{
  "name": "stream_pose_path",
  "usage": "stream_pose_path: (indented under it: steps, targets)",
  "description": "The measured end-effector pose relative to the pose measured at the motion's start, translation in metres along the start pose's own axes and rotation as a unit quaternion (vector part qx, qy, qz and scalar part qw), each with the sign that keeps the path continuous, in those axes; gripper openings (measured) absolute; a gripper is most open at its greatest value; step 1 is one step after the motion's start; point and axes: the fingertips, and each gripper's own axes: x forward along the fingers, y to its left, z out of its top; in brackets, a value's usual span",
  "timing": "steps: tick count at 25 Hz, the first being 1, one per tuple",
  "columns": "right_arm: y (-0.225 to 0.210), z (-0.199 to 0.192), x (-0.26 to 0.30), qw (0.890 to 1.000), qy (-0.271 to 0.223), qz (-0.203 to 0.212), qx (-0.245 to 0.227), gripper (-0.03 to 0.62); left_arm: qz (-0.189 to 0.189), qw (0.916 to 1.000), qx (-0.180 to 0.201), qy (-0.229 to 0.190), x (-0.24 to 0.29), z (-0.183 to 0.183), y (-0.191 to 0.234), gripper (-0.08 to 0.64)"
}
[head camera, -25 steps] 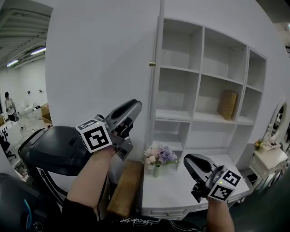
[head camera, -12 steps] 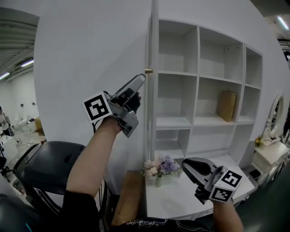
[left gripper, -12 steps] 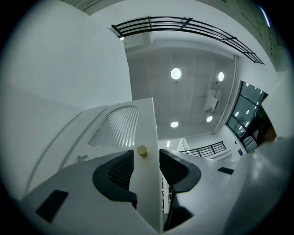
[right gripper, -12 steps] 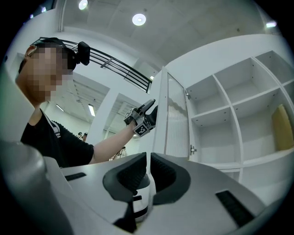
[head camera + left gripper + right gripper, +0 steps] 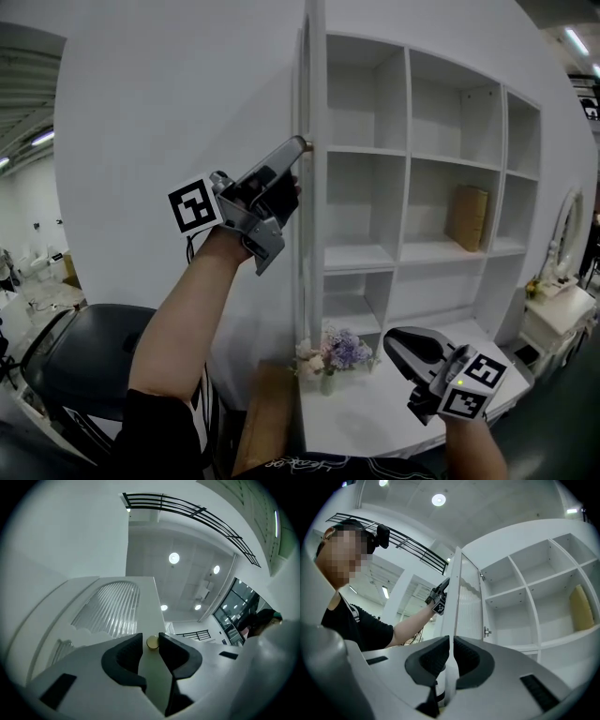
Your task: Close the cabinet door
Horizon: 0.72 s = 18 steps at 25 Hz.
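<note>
The white cabinet (image 5: 412, 253) has open shelves, and its door (image 5: 305, 262) stands swung out, edge-on to the head view. A small gold knob (image 5: 307, 144) sits on the door's edge. My left gripper (image 5: 298, 150) is raised to it and points upward. In the left gripper view the knob (image 5: 153, 642) lies between the fingertips of the left gripper (image 5: 150, 638); the jaws are closing, with a thin gap still on one side. My right gripper (image 5: 392, 339) hangs low at the right, jaws together and empty. The right gripper (image 5: 451, 641) faces the ribbed door (image 5: 468, 602).
A brown box (image 5: 469, 217) stands on a middle shelf. Flowers in a vase (image 5: 336, 352) sit on the white counter (image 5: 375, 412) below. A brown board (image 5: 267, 422) leans at the counter's left, beside a black chair (image 5: 75, 356). A mirrored vanity (image 5: 562, 300) stands at the right.
My left gripper has risen and moved right, from beside the door up to the gold knob. The right gripper has shifted only slightly, staying low.
</note>
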Motion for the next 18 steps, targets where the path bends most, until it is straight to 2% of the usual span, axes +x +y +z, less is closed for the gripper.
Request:
stream_pose_path:
  steps: [6, 9, 12, 14, 18]
  targets:
    - [-0.023, -0.014, 0.012, 1.000, 0.006, -0.020, 0.001, 0.057, -0.036, 0.9988, 0.028, 0.016, 0.003, -0.001, -0.003, 0.092]
    - [-0.037, -0.023, 0.020, 1.000, 0.002, -0.030, 0.008, 0.057, -0.037, 0.9985, 0.034, 0.023, 0.002, -0.004, -0.001, 0.091]
    - [-0.049, -0.034, 0.031, 0.999, 0.002, -0.040, 0.019, 0.057, -0.040, 0.9972, 0.057, 0.028, 0.001, -0.003, -0.002, 0.091]
    - [-0.053, -0.038, 0.033, 0.999, 0.003, -0.049, 0.023, 0.057, -0.043, 0.9952, 0.081, 0.033, 0.001, -0.004, -0.003, 0.092]
    - [-0.065, -0.043, 0.030, 0.997, 0.003, -0.070, 0.027, 0.057, -0.042, 0.9848, 0.162, 0.048, 0.002, -0.002, -0.007, 0.091]
